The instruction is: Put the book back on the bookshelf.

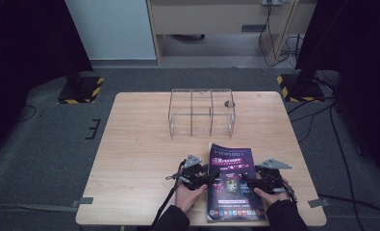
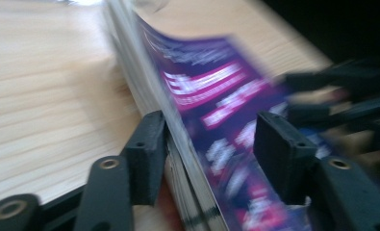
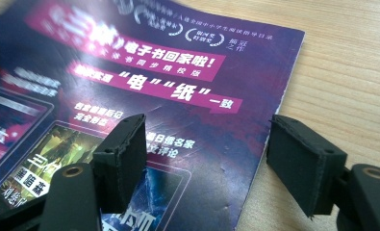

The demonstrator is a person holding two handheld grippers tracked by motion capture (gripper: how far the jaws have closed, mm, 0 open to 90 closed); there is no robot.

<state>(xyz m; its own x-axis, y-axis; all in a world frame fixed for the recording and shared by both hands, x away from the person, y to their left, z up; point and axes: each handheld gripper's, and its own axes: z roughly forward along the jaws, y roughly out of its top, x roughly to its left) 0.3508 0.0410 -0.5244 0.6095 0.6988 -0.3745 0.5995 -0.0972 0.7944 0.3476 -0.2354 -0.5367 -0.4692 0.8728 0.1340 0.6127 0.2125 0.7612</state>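
Note:
A purple magazine (image 1: 232,180) lies near the table's front edge, right of centre. My left gripper (image 1: 209,177) is at its left edge. In the left gripper view the gripper (image 2: 211,154) is open, its jaws straddle the magazine's (image 2: 216,110) page edge, and the left jaw touches the stacked pages. My right gripper (image 1: 255,182) is at the magazine's right edge. It stands open (image 3: 207,163), with one jaw over the cover (image 3: 154,82) and the other over bare wood. The right gripper (image 2: 341,96) also shows blurred in the left gripper view.
A clear acrylic box (image 1: 201,113) with several compartments stands at the back middle of the wooden table (image 1: 134,154). A small round hole (image 1: 229,103) sits by its right corner. Dark stands and cables surround the table on the floor.

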